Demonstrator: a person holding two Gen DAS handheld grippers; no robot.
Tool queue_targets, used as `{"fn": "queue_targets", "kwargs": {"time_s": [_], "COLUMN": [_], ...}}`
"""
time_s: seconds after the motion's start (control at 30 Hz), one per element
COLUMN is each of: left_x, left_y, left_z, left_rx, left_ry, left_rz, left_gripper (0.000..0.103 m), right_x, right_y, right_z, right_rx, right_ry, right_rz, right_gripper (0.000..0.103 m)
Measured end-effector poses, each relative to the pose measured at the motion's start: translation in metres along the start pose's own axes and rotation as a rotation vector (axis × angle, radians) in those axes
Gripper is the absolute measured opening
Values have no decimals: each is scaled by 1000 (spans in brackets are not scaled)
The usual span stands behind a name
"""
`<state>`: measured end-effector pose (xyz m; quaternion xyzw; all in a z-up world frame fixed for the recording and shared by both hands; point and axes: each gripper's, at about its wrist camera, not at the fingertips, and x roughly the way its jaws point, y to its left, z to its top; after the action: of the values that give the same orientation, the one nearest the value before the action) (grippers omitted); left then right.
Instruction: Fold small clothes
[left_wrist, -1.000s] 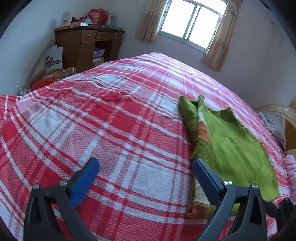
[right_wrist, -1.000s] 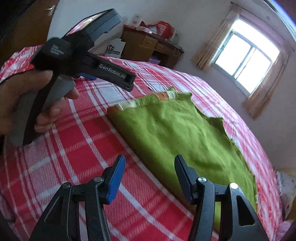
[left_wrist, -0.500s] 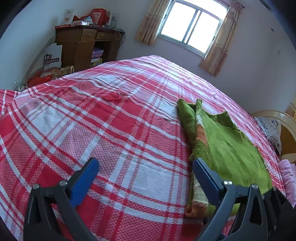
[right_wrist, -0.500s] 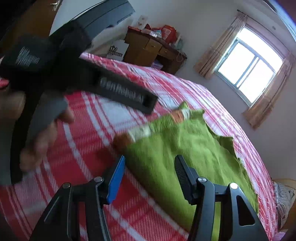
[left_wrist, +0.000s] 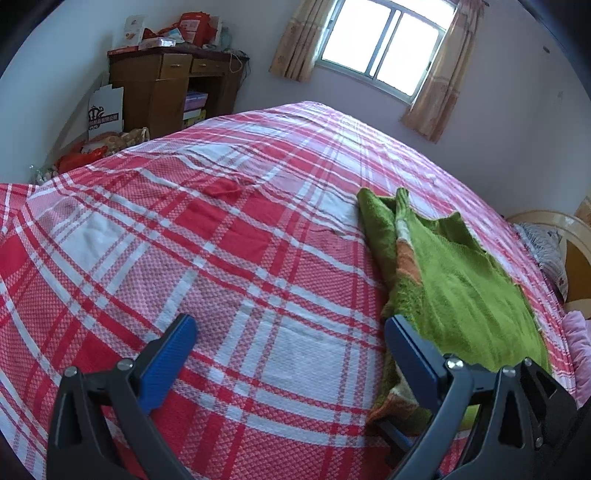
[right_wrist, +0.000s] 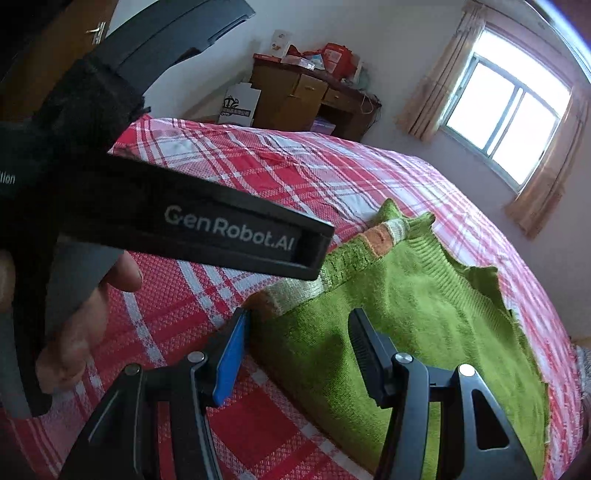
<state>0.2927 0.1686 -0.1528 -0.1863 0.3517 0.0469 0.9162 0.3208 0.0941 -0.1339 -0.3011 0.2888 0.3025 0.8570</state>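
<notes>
Together, two hand-held grippers are working over a bed (left_wrist: 229, 258) covered in a red and white checked spread, where a green sweater (right_wrist: 406, 314) is lying flat with its striped orange and cream band along the edge nearest them. Probably to take hold of a corner for folding, the right gripper (right_wrist: 295, 347) is pointing down at that near corner with its jaws standing apart, one blue pad just beside the sweater's edge and the other over the green knit, nothing pinched yet. Beside it, the left gripper (left_wrist: 288, 350) is hovering with its jaws spread wide over bare bedspread, its right-hand finger at the sweater's edge and gripping nothing. In the right wrist view, a hand (right_wrist: 74, 325) and the left gripper's black body are filling the left side and hiding much of the bed. The sweater's far end is running out of frame, so its sleeves are hard to make out.
</notes>
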Motion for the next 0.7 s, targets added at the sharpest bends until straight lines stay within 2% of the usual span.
{"fn": "queue_targets", "kwargs": {"time_s": [0.17,0.43,0.5,0.53,0.6,0.63,0.7], "left_x": [2,14,17,19,25,28,38], "left_y": [-4,-20,-23,-24,-31,-33,-42], "left_z": [3,29,39,44,53,56,65], "left_rx": [21,151,158,162,180,189,215], "left_ry": [14,55,62,66,87,92,111], "left_rz": [16,3,-23,-49,-111,-117,-139], "left_gripper": [103,103,103,103,100,95,94], "right_x": [1,2,2,1,1,1,2], "right_y": [0,-3,0,2,4,5,5], "right_z": [-1,-3,-4,-5,-5,-5,-6], "right_rx": [5,26,12,6,-2,-4,-2], "right_ry": [-4,-13,-20,-23,-24,-22,-22], "right_rz": [-2,7,-4,-5,-1,-1,3], "right_gripper": [56,56,53,47,40,39,38]}}
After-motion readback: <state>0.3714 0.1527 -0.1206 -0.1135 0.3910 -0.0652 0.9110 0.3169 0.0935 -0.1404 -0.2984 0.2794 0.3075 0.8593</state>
